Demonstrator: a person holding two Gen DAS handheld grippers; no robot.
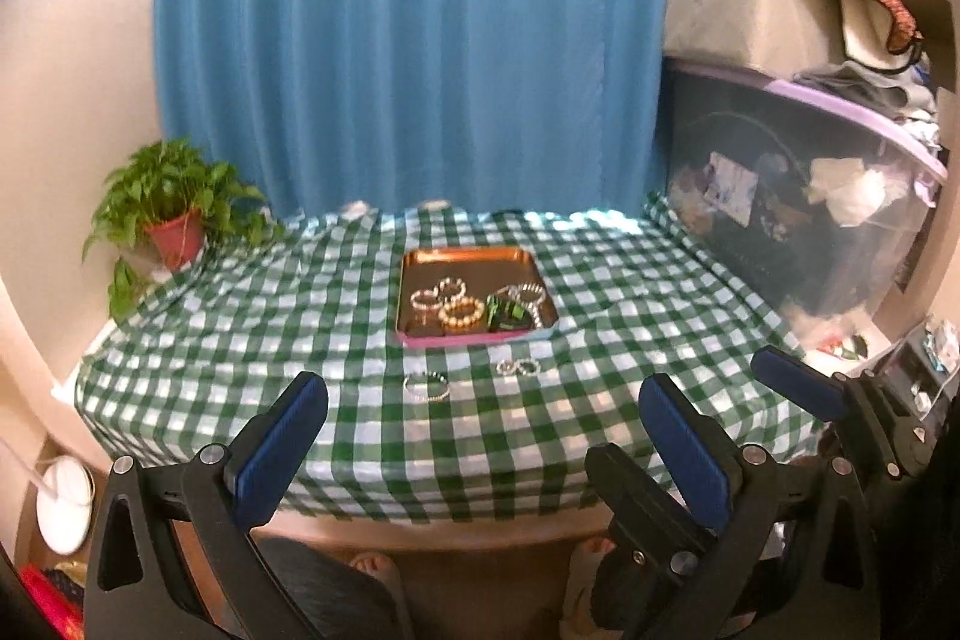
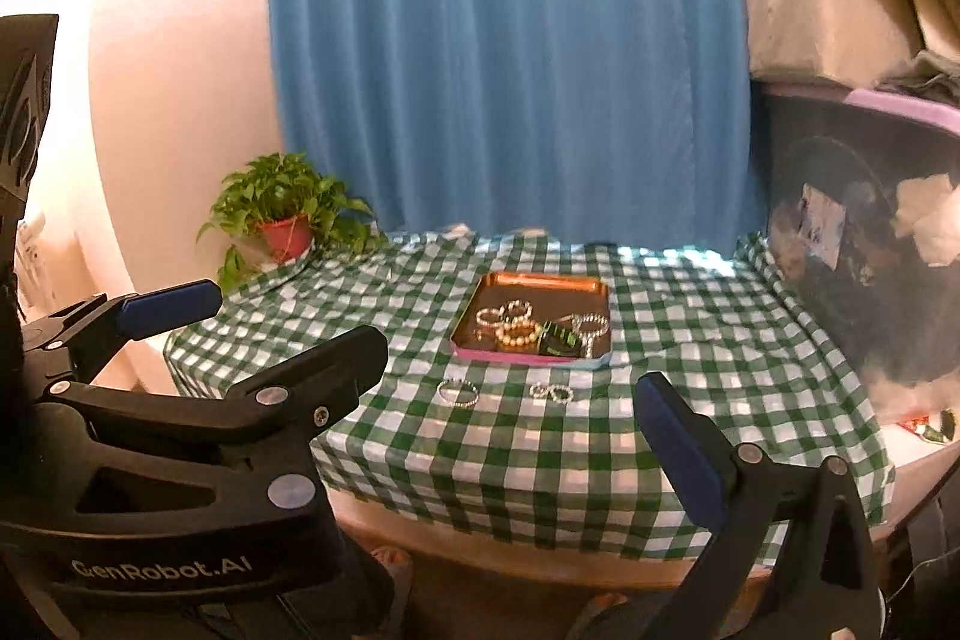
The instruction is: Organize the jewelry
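Blue-padded jaws of the left gripper (image 1: pixel 480 436) stand wide apart and hold nothing, hanging short of the near edge of the worktop covered in green-and-white checked cloth (image 1: pixel 630 316). Beside it, the right gripper (image 2: pixel 516 400) is just as wide open and just as bare; its left finger shows in the left wrist view as a blue pad at the right.

Beyond the jaws, two pieces of jewelry lie loose on the cloth, apart from each other. One is a thin silver beaded bracelet (image 1: pixel 427 385), lying flat as an open ring. The other is a small pair of joined silver rings (image 1: pixel 518 367), a little farther right and nearer the tray.

Just behind both sits a shallow square copper-coloured metal tray with a pink lower edge (image 1: pixel 474 256). It already carries several bracelets, among them a chunky gold-bead bracelet (image 1: pixel 461 313) and a green-and-black banded piece (image 1: pixel 503 314).

My guess is that the loose bracelet is very light and limp, likely strung on elastic or wire, so it will sag and swing once lifted. Its beads look smooth and may slip between the pads. A pinch across one side of the ring, pads pressed down to the cloth, seems the surest hold. The cloth is soft and rumpled and could be caught up with it.
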